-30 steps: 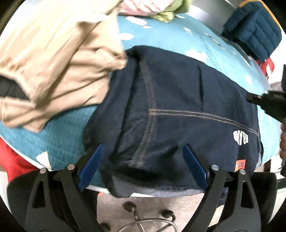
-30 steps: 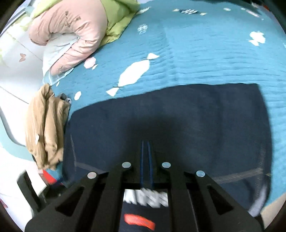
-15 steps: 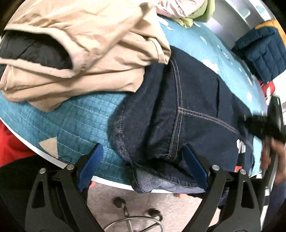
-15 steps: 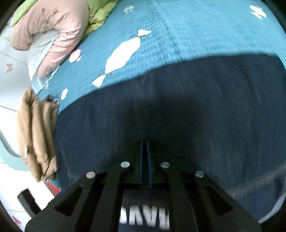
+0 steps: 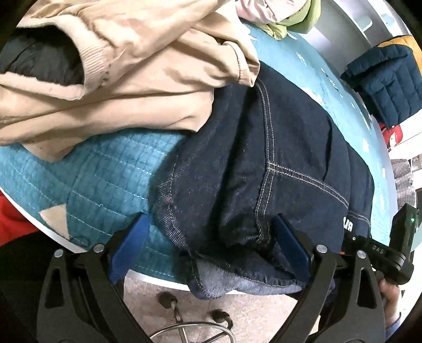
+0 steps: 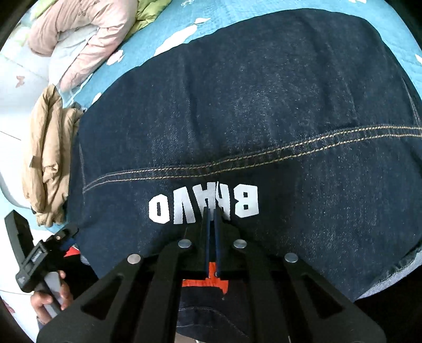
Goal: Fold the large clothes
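Left wrist view. Denim garment [image 5: 263, 168]: dark navy, contrast stitching, lying folded on the quilt [image 5: 100, 179], its near edge hanging over the table rim with paler reverse fabric showing below. Two double-stitched seams meet in a T near the centre. Part of a white print is visible at the right edge.
Left gripper [image 5: 211, 242]: jaws spread wide, blue pads either side of the garment's near left corner; the right pad [image 5: 290, 245] touches bunched denim at the seam end, the left pad [image 5: 132, 240] sits over the quilt, apart from the fabric. Nothing is clamped.
Tan jacket [image 5: 126, 60]: heaped, upper left, overlapping the denim's far left corner; dark lining shows inside a sleeve opening.
Pink and green clothing [image 5: 277, 15]: top edge, beyond the jacket.
Navy padded item [image 5: 385, 74]: upper right, off the table.
Chair base [image 5: 190, 324]: on the floor below the table edge.

Right wrist view. Denim garment [image 6: 263, 118]: fills most of the frame, flat on the quilt [image 6: 237, 10]; white lettering "BRAVO" reads upside down beside a double seam, an orange label [image 6: 203, 285] near the hem.
Right gripper [image 6: 211, 224]: jaws drawn together at the garment's near edge, just below the lettering; whether denim is pinched between them cannot be told.
Tan jacket [image 6: 44, 158]: left, touching the denim's edge.
Pink clothing [image 6: 87, 34]: upper left.
Left gripper's handle, held in a hand [image 6: 50, 298]: lower left.
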A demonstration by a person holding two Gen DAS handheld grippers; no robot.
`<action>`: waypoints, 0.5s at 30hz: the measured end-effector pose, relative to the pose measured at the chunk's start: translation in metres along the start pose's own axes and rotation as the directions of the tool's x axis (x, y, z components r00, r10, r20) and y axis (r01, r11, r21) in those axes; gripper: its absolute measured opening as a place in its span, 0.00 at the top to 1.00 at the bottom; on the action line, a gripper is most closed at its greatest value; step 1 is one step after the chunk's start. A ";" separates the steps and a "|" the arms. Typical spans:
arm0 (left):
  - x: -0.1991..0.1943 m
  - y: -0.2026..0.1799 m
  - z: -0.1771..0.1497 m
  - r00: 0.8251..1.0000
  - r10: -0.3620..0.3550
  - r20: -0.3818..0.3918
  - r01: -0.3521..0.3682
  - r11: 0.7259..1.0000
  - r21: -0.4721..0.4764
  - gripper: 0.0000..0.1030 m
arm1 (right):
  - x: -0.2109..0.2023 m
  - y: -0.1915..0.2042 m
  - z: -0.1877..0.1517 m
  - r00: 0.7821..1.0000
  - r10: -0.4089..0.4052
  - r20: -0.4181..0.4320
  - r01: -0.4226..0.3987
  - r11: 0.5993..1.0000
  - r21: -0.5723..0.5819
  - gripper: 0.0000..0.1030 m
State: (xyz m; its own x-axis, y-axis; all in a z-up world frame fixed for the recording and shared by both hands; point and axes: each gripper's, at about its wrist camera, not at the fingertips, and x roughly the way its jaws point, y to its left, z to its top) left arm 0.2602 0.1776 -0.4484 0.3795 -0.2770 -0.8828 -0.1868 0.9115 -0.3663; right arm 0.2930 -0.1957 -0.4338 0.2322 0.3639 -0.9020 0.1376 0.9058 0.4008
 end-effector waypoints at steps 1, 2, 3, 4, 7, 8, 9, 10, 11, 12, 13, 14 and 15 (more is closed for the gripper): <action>0.000 -0.003 0.001 1.000 -0.004 0.010 0.004 1.000 0.002 0.12 | -0.002 -0.002 -0.001 1.000 0.013 0.006 -0.014 1.000 0.008 0.99; -0.001 -0.003 0.001 1.000 -0.010 0.022 0.010 1.000 0.004 0.20 | -0.003 -0.005 -0.002 1.000 0.021 0.010 -0.021 1.000 0.012 0.99; -0.002 -0.004 0.002 0.999 -0.018 0.035 0.018 1.000 0.005 0.23 | -0.004 -0.006 -0.002 1.000 0.027 0.014 -0.027 0.999 0.018 0.99; -0.003 -0.006 0.002 0.999 -0.018 0.048 0.018 1.000 0.006 0.28 | -0.007 -0.006 -0.003 0.999 0.033 0.019 -0.033 0.999 0.026 0.98; -0.008 -0.015 0.002 0.997 -0.038 0.073 0.036 0.999 0.039 0.54 | -0.013 -0.005 -0.007 0.999 0.039 0.024 -0.041 0.998 0.048 0.94; -0.009 -0.020 0.001 0.996 -0.049 0.076 0.044 0.997 0.059 0.63 | -0.013 -0.002 -0.006 0.999 0.040 0.028 -0.042 0.998 0.054 0.90; -0.010 -0.024 0.001 0.995 -0.042 0.086 0.036 0.997 0.074 0.64 | -0.017 -0.001 -0.007 0.998 0.046 0.035 -0.048 0.997 0.062 0.87; -0.013 -0.029 0.000 0.994 -0.033 0.104 0.023 0.995 0.100 0.70 | -0.020 0.002 -0.008 0.998 0.051 0.041 -0.054 0.996 0.066 0.77; -0.016 -0.032 -0.001 0.993 -0.043 0.112 0.030 0.993 0.112 0.80 | -0.022 0.005 -0.007 0.998 0.051 0.047 -0.054 0.996 0.066 0.72; -0.022 -0.038 -0.003 0.989 -0.054 0.134 0.036 0.991 0.131 0.81 | -0.026 0.010 -0.008 0.997 0.047 0.056 -0.050 0.997 0.060 0.61; -0.027 -0.042 -0.003 0.987 -0.051 0.156 0.028 0.989 0.148 0.83 | -0.030 0.017 -0.008 0.997 0.047 0.067 -0.050 0.998 0.045 0.56; -0.033 -0.047 -0.004 0.983 -0.059 0.173 0.029 0.985 0.168 0.84 | -0.034 0.025 -0.009 0.995 0.060 0.076 -0.063 0.998 0.030 0.56; -0.037 -0.049 -0.006 0.980 -0.070 0.184 0.037 0.984 0.175 0.84 | -0.036 0.031 -0.008 0.994 0.072 0.081 -0.074 0.997 0.022 0.55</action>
State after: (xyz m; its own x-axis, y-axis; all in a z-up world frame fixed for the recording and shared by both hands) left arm 0.2500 0.1420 -0.3994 0.5519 -0.2794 -0.7857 -0.0108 0.9397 -0.3417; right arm 0.2809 -0.1789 -0.3900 0.3183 0.4095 -0.8550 0.1414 0.8713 0.4700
